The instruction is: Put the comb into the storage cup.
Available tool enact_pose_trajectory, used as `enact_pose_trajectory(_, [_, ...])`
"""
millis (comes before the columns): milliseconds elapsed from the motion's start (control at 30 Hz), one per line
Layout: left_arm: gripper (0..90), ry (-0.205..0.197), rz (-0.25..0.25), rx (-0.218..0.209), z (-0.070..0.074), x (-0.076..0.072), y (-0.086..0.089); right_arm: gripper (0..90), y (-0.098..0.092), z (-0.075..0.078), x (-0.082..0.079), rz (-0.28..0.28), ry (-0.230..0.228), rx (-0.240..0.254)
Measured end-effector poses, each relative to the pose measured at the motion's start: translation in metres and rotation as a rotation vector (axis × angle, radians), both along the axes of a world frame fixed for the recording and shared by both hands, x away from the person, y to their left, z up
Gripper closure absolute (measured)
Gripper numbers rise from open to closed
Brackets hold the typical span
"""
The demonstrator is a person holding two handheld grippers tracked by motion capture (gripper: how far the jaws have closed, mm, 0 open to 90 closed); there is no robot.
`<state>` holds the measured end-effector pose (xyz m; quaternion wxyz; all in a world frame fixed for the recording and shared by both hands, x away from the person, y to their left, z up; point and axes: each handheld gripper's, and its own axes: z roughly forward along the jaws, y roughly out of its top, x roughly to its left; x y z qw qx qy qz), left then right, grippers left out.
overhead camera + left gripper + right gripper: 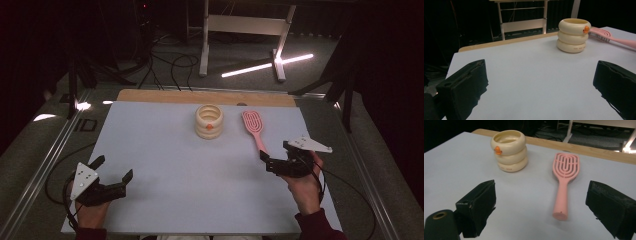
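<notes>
**Right gripper lined up on the pink hairbrush handle**

Low in the right gripper view, the right gripper (541, 210) has its jaws spread wide, nothing between them. Just beyond, at centre frame, lies the pink hairbrush (563, 182), handle end nearest, vented head farther up. It looks light, stiff and smooth plastic, likely slippery; the narrow handle near its middle seems the best place to pinch. Farther, upper left, stands the cream ringed cup (509, 150). At lower left of the high view, the left gripper (112, 170) also gapes empty on the table (165, 165).

Glossy cream cup (509, 151), smooth pink plastic brush (564, 177), matt white table (165, 165)
</notes>
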<state>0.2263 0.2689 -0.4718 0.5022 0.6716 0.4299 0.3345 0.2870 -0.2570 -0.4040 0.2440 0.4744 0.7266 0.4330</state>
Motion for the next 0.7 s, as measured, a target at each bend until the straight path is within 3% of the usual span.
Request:
enact_pose_trajectory(167, [0.0, -0.002, 0.006, -0.007, -0.001, -0.002, 0.002, 9.4, 0.001, 0.007, 0.007, -0.008, -0.006, 0.007])
enact_pose_trajectory(400, [0.0, -0.001, 0.001, -0.003, -0.001, -0.002, 0.000, 9.5, 0.006, 0.013, 0.019, -0.002, -0.017, -0.018])
enact_pose_trajectory(700, [0.0, 0.003, -0.003, 0.000, -0.002, -0.003, -0.001, 9.5, 0.013, 0.014, 0.039, -0.009, -0.004, -0.083])
